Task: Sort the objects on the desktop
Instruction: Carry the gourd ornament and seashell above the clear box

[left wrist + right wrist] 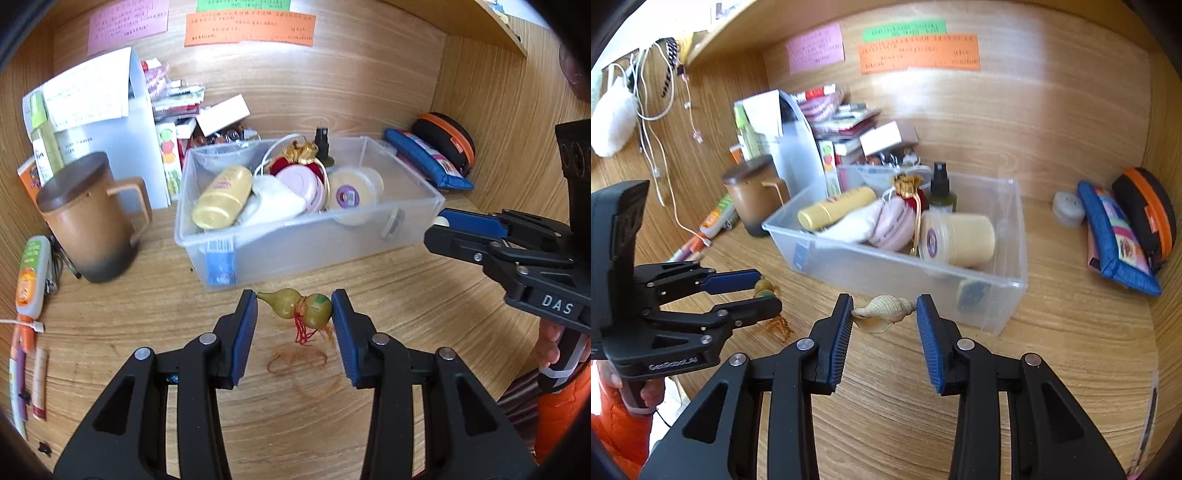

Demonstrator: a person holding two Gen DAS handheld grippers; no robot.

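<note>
Your left gripper fingers clamp the gourd charm end to end; right gripper fingers pinch the seashell, whose underside is hidden.

Wooden desk carries clear bin, brown mug, blue pouch, tube.

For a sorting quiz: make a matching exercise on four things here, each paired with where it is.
1. small yellow-green gourd charm with red tassel
2. cream spiral seashell
3. yellow plastic bottle
4. brown lidded ceramic mug

A. in the clear plastic bin
B. in the right tool
C. on the desk, left of the bin
D. in the left tool

Pairs: 1-D, 2-B, 3-A, 4-C
</note>
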